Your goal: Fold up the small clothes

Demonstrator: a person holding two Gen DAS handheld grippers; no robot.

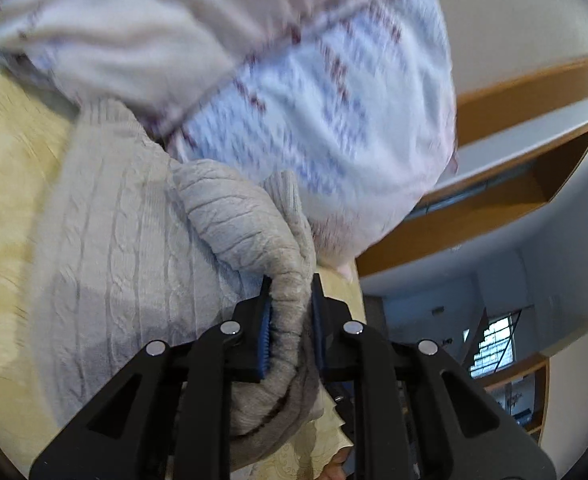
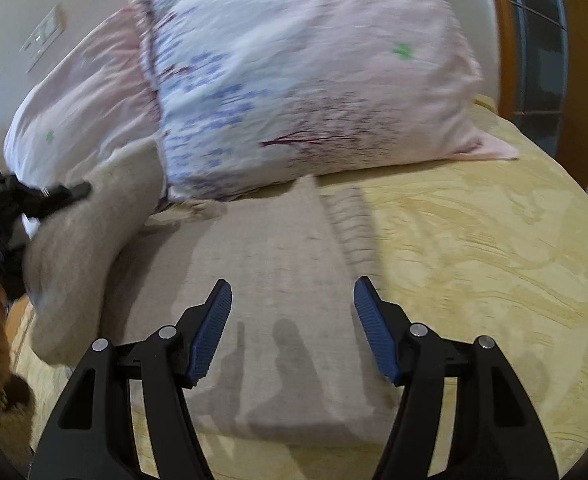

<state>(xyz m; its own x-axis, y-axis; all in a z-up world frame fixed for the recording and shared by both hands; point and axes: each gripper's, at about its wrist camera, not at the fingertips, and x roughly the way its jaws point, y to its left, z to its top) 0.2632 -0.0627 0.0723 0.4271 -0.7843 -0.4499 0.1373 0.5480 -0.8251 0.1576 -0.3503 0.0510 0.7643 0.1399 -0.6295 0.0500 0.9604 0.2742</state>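
A beige cable-knit sweater [image 2: 261, 280] lies on the yellow bedspread [image 2: 474, 264] in front of the pillows. My left gripper [image 1: 291, 300] is shut on a bunched fold of the sweater [image 1: 249, 220] and holds it lifted off the bed. That gripper also shows at the left edge of the right wrist view [image 2: 45, 200], with the raised fold of the sweater beside it. My right gripper [image 2: 291, 300] is open and empty, hovering just above the flat part of the sweater.
A pink and blue patterned pillow [image 2: 294, 80] leans at the head of the bed, touching the sweater's far edge, with a second pink pillow [image 2: 81, 108] behind it. A wooden frame [image 2: 506, 32] is at the far right. Wooden shelves [image 1: 514, 168] show in the left wrist view.
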